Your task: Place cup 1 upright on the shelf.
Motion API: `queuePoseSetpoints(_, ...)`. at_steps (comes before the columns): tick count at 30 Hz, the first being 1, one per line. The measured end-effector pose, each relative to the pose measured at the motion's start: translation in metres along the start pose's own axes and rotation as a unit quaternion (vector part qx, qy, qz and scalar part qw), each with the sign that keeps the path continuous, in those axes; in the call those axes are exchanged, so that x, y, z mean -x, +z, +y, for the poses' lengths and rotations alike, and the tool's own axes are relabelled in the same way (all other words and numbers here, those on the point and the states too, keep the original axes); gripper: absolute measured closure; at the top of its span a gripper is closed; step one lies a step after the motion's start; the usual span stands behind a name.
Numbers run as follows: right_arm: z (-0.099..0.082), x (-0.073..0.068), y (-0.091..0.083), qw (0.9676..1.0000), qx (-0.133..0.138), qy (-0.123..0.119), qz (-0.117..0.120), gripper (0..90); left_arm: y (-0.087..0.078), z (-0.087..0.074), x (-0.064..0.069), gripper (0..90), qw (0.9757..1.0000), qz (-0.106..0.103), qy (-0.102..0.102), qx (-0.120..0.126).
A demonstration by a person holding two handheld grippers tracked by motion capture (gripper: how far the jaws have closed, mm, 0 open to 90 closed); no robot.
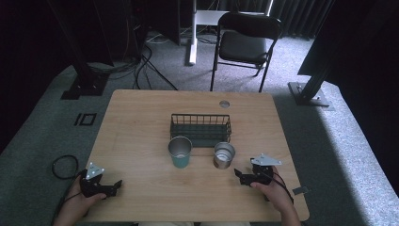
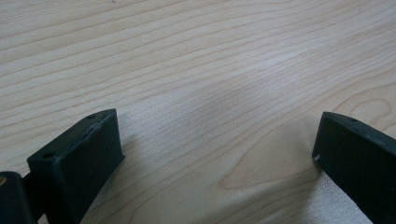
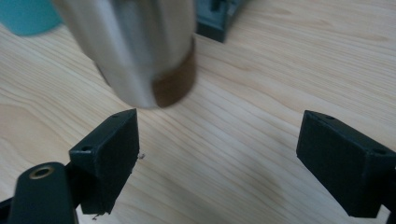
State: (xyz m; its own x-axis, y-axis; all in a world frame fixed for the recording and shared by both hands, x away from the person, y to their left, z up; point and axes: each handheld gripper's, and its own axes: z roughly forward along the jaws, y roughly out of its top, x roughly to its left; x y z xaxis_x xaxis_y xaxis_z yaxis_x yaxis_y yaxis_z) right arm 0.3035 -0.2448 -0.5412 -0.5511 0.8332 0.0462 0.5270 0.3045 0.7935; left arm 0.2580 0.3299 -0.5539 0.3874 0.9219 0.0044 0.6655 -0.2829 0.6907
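- Grey carpet, a black folding chair (image 1: 244,44) beyond the light wooden table (image 1: 141,122).
- Mid-table: a dark wire basket (image 1: 201,128), a teal cup (image 1: 180,151) and a steel cup (image 1: 224,155) just before it.
- Steel cup's base looks brownish, though blurred.
- Left gripper (image 1: 114,187) rests gaping, empty.
- Right gripper (image 1: 238,175), jaws wide, empty, near the steel cup.

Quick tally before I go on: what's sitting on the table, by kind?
Cups: 2, a teal cup and a silver cup
Wire basket: 1
Hand-held grippers: 2, left hand-held gripper and right hand-held gripper, both open
Total: 5
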Motion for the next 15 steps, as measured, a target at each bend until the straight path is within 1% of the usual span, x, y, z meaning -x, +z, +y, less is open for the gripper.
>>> queuePoseSetpoints(4, 0.003, -0.004, 0.002, 0.9997, 0.016, -0.004, 0.017, 12.9, 0.0, 0.0, 0.0, 1.9, 1.0, 0.0, 0.0, 0.0)
queuePoseSetpoints(7, 0.006, -0.007, 0.004, 0.9995, 0.02, -0.012, 0.02, 12.9, 0.0, 0.0, 0.0, 1.9, 1.0, 0.0, 0.0, 0.0)
queuePoseSetpoints(9, 0.007, -0.008, 0.004, 0.9994, 0.022, -0.013, 0.023, 12.9, 0.0, 0.0, 0.0, 1.9, 1.0, 0.0, 0.0, 0.0)
queuePoseSetpoints(15, 0.012, -0.012, 0.006, 0.9985, 0.039, -0.021, 0.033, 12.8, 0.0, 0.0, 0.0, 1.9, 1.0, 0.0, 0.0, 0.0)
